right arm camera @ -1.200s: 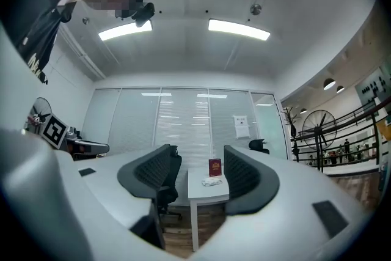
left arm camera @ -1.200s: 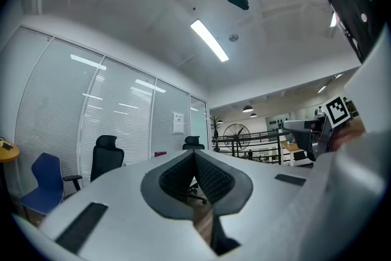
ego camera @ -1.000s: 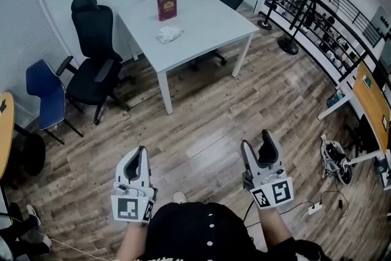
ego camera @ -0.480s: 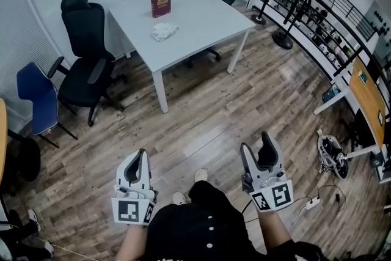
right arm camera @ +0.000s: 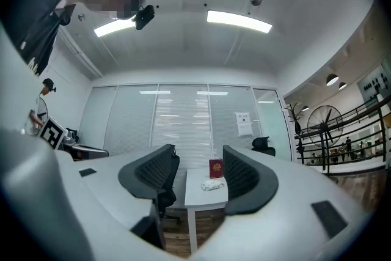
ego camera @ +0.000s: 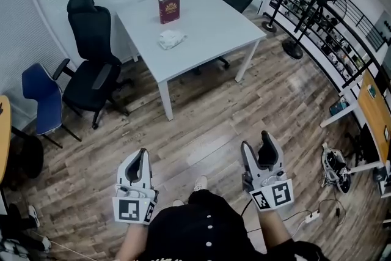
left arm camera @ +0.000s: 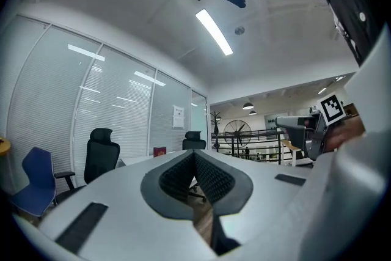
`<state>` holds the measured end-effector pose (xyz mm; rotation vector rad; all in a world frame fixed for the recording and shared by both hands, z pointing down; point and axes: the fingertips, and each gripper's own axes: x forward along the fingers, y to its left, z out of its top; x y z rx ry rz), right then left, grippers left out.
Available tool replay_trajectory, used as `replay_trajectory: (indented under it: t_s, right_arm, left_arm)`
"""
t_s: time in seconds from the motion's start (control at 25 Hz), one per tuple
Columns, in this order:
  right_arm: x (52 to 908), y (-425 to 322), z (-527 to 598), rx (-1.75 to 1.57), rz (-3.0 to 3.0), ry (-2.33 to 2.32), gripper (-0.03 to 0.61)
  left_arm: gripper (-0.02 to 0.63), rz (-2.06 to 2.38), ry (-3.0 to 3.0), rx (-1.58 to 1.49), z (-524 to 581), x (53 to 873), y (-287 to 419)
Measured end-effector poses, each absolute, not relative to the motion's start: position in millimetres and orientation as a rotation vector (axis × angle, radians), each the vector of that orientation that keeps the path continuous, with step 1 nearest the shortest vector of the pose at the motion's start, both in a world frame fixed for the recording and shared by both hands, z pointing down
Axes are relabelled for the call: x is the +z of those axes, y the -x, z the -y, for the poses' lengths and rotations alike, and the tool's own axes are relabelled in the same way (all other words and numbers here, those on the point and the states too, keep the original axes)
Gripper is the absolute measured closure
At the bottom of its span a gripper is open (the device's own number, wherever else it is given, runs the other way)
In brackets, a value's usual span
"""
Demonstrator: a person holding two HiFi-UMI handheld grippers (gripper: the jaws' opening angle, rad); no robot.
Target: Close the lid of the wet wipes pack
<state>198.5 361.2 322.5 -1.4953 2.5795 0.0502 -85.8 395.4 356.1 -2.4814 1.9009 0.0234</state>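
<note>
Count: 1 wet wipes pack [ego camera: 171,39], 1 red book [ego camera: 168,8], 1 white desk [ego camera: 214,27] | pack: long axis roughly across my view, lid side too small to tell | place: toward desk's left edge, near the upright book, well ahead of my grippers | left gripper [ego camera: 140,154] pressed together, empty | right gripper [ego camera: 256,142] spread, empty

white table [ego camera: 208,33], wipes pack [ego camera: 171,39] mid-top, red book [ego camera: 168,9] upright

Bright ceiling strips, fisheye edges, sharp.
</note>
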Motion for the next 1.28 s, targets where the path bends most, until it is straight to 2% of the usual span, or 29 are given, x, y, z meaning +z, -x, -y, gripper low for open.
replay_trajectory:
  t_s: [0.88, 1.28]
  right_arm:
    - [335, -236, -246, -0.032, -2.609, 1.403, 0.318]
    - [347, -234, -210, -0.056, -2.633, 1.381, 0.318]
  left_arm:
    - [0.604, -1.998, 2.406, -0.016, -302, 355, 46]
    - [0.604, -2.063, 2.357, -0.075, -288, 360, 53]
